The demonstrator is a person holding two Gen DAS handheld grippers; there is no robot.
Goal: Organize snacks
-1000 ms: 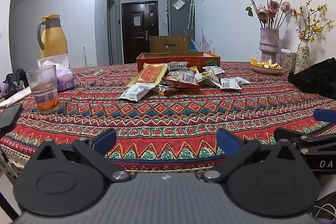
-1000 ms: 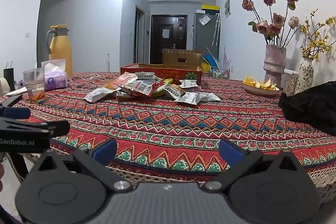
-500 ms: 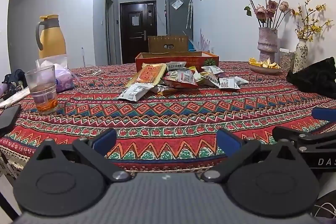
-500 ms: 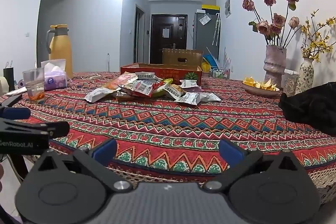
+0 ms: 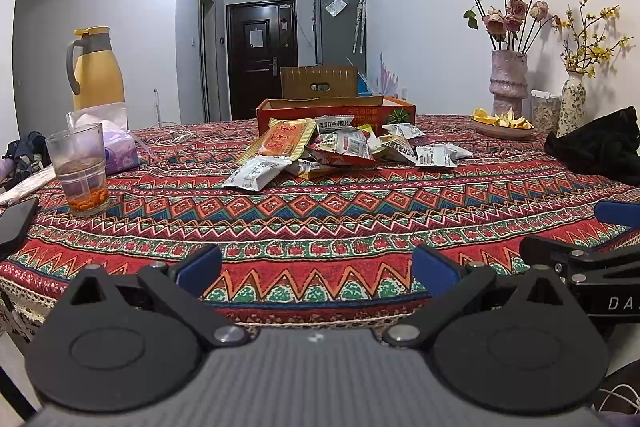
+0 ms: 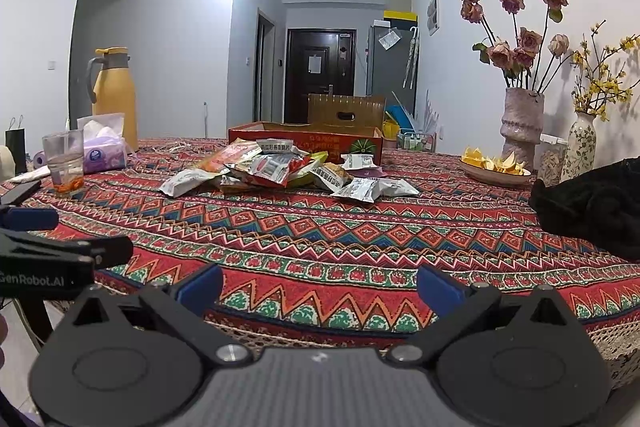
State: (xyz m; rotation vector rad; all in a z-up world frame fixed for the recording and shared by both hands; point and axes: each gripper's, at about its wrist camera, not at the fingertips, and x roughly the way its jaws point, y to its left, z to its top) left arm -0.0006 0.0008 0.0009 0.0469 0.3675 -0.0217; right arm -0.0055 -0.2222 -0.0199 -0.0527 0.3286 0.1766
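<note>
Along the left edge of the table [image 5: 320,227] lies a dark phone [image 5: 16,223], and just past it stands a glass [image 5: 80,167] with a little orange stuff in the bottom. Behind the glass sit a tissue pack [image 5: 116,147] and a yellow jug [image 5: 96,67], close to the far left corner.

The snacks [image 5: 340,147] are heaped in the middle of the table toward the far edge, a loose pile of foil packets leaning on each other. Right behind them, touching or nearly so, is the open orange box [image 5: 336,109] I take to be their home. A plate of peel [image 6: 494,169], two vases and a black cloth [image 6: 592,207] fill the right side.

Both tools hang at the near edge, well apart from the pile. The left gripper [image 5: 316,265] has its blue pads spread wide with nothing between them; the right gripper [image 6: 320,285] is spread just as wide and just as empty.

Nothing is sorted yet, by my reckoning. The risks from here: the packets are slick and overlapping, so a pinch on one could drag its neighbours or slip off a puffy corner. A left reach that swings wide could clip the glass and spill it on the cloth and the phone. The two tools sit close together, so reaching for the same packet might knock them
</note>
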